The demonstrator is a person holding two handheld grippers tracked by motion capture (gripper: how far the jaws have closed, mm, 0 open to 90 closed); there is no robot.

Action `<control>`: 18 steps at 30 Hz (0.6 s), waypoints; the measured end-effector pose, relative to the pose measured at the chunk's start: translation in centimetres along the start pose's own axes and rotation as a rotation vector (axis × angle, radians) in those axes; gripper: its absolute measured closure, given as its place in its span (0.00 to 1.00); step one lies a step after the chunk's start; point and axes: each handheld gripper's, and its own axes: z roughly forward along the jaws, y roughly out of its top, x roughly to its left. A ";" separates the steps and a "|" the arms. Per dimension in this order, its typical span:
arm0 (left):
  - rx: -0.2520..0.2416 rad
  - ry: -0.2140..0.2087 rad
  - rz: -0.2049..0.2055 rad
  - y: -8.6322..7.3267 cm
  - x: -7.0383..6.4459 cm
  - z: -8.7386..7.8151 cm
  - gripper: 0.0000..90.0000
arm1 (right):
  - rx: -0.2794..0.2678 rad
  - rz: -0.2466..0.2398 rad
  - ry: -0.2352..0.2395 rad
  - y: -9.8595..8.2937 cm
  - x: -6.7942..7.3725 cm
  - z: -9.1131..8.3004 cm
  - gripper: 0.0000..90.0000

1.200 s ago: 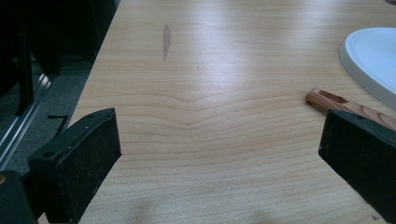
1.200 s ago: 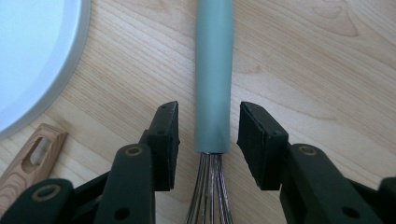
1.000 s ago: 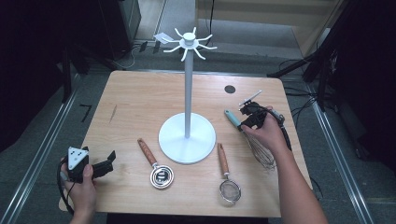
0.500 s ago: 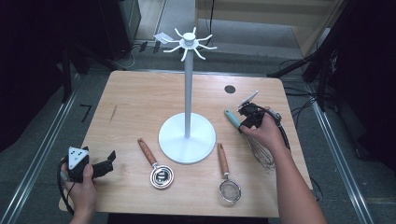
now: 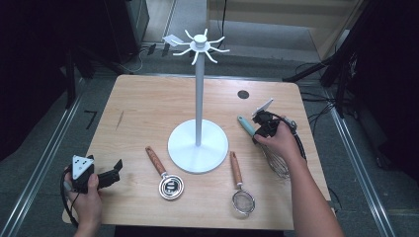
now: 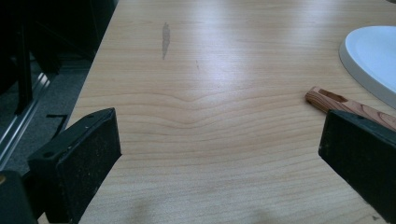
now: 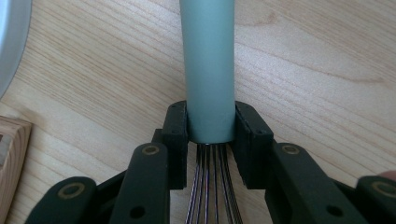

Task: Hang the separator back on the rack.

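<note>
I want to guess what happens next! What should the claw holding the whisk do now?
Probably lift it gently. The right claw is shut on the whisk at the bottom of its teal handle, and the whisk lies on the table near the stand with hooks on top.

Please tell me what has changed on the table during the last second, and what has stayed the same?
Very little changed. The right gripper stays shut on the whisk at the lower end of its teal handle, perhaps a touch lower than before; the whisk has not visibly left the table. The left gripper stays open at the near left corner. The stand, strainer and wooden-handled scoop did not move.
</note>
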 end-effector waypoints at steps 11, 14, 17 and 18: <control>0.001 -0.001 0.003 0.0 0.0 0.0 0.00 | 0.001 -0.016 -0.027 0.1 0.2 0.1 0.77; 0.002 -0.001 -0.002 0.0 0.0 0.0 0.00 | 0.003 -0.010 -0.028 0.1 0.3 0.1 0.78; 0.001 -0.002 -0.004 0.0 0.0 0.0 0.00 | 0.005 0.009 -0.024 0.2 0.2 0.1 0.78; 0.000 -0.002 -0.005 0.0 0.0 0.0 0.00 | 0.003 0.015 -0.019 0.1 0.2 0.0 0.78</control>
